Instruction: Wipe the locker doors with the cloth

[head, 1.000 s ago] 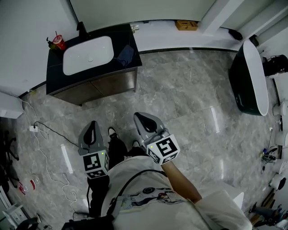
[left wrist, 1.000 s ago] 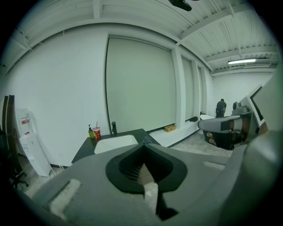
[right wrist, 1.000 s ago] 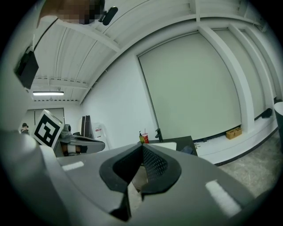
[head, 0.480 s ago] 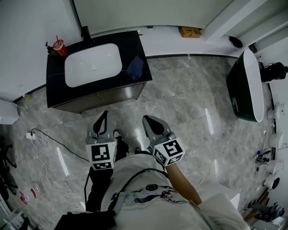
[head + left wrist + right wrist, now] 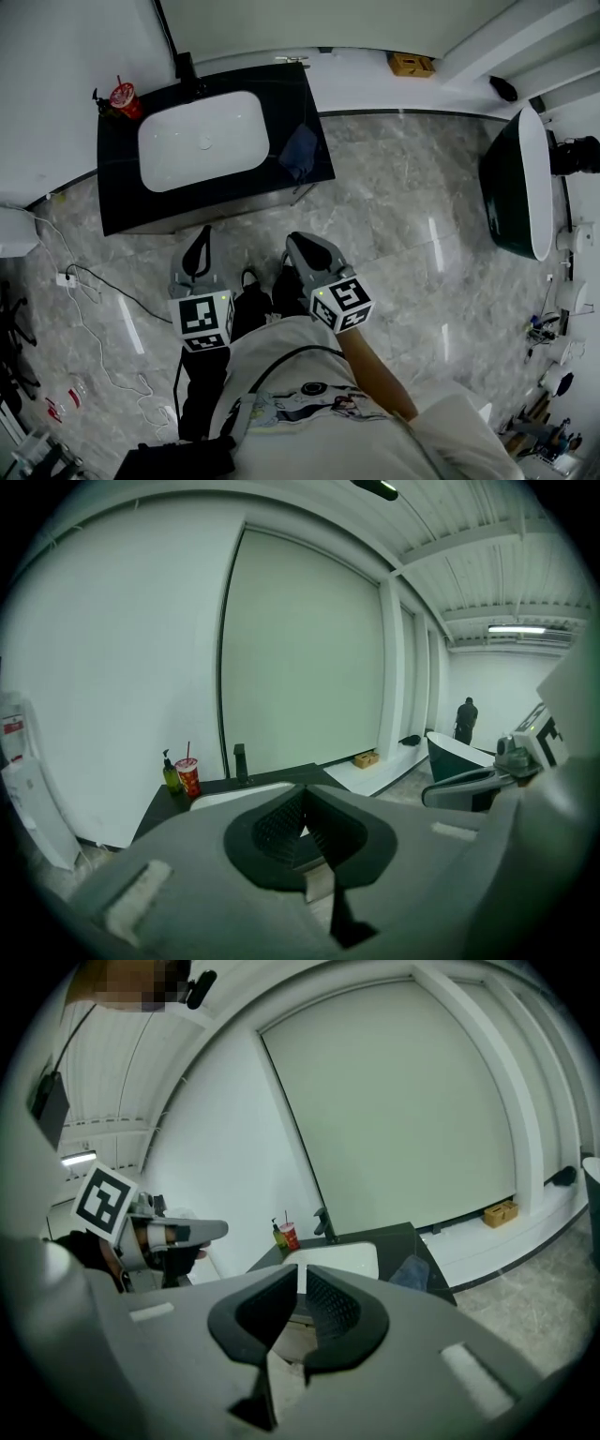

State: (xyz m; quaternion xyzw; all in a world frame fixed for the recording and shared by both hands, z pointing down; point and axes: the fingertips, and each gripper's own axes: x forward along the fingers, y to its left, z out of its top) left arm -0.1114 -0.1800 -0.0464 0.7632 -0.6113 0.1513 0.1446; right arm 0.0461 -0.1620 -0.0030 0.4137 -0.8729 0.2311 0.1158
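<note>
Nearer the vanity (image 5: 123, 199), left hand-held gripper (image 5: 201, 235) and right hand-held gripper (image 5: 294, 241) stay closed, empty.

Counter (image 5: 122, 202): black, against the white wall, with a white sink (image 5: 202, 141) set into it.
On the counter: crumpled blue cloth (image 5: 300, 150) near the right edge; red cup (image 5: 124, 98) with a straw and a green bottle (image 5: 171, 772) at the back left corner; black tap (image 5: 185, 66) behind the sink.
Floor (image 5: 394, 216): grey marble tiles; cables (image 5: 94, 281) at left, dark bathtub (image 5: 514, 183) at right.
</note>
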